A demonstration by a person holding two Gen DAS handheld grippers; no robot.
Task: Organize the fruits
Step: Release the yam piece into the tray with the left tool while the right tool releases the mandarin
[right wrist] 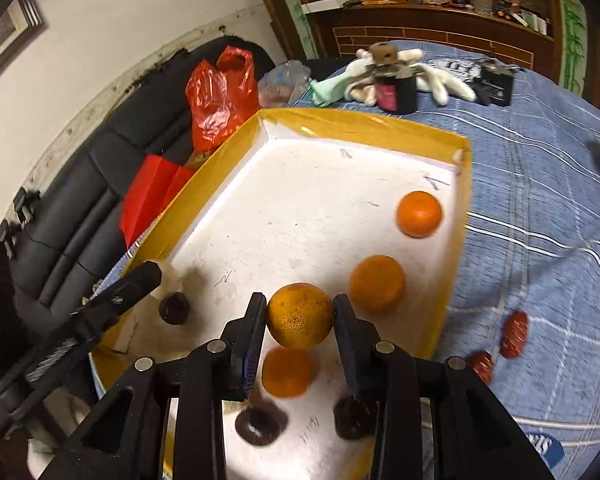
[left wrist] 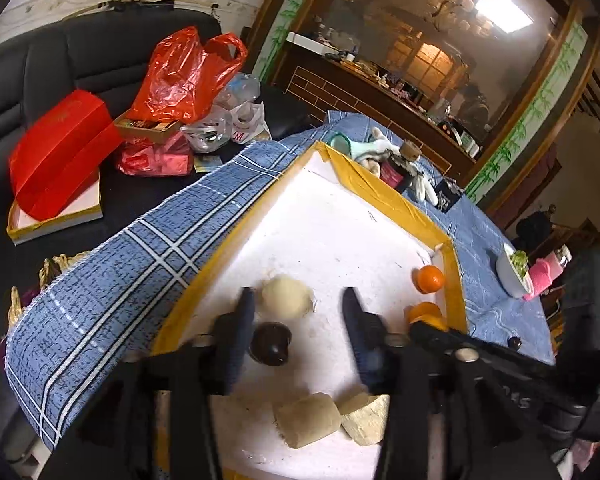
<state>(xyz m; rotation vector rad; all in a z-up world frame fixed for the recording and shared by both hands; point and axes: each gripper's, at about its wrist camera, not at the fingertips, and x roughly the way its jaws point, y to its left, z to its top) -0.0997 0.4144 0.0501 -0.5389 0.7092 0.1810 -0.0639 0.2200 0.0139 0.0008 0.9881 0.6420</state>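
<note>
A white foam tray [right wrist: 300, 200] with a yellow taped rim [left wrist: 384, 188] lies on the blue cloth. My right gripper [right wrist: 300, 312] is shut on an orange [right wrist: 300, 316] and holds it above the tray's near end. Three more oranges lie in the tray: one [right wrist: 419, 214] far right, one [right wrist: 377, 283] beside the held one, one [right wrist: 286, 372] beneath it. My left gripper [left wrist: 298, 304] is open over the tray, above a dark mangosteen [left wrist: 271, 344] and a pale round fruit [left wrist: 287, 295]. Two pale cut chunks [left wrist: 306, 420] lie nearer. The left gripper also shows in the right wrist view [right wrist: 140, 280].
Two more mangosteens [right wrist: 260, 424] lie at the tray's near end. Red dates [right wrist: 514, 334] lie on the blue cloth right of the tray. A dark jar [left wrist: 396, 168] and white gloves [right wrist: 444, 80] sit beyond the tray. A white bowl [left wrist: 510, 276] stands at right. Red bags [left wrist: 180, 76] lie on the black sofa.
</note>
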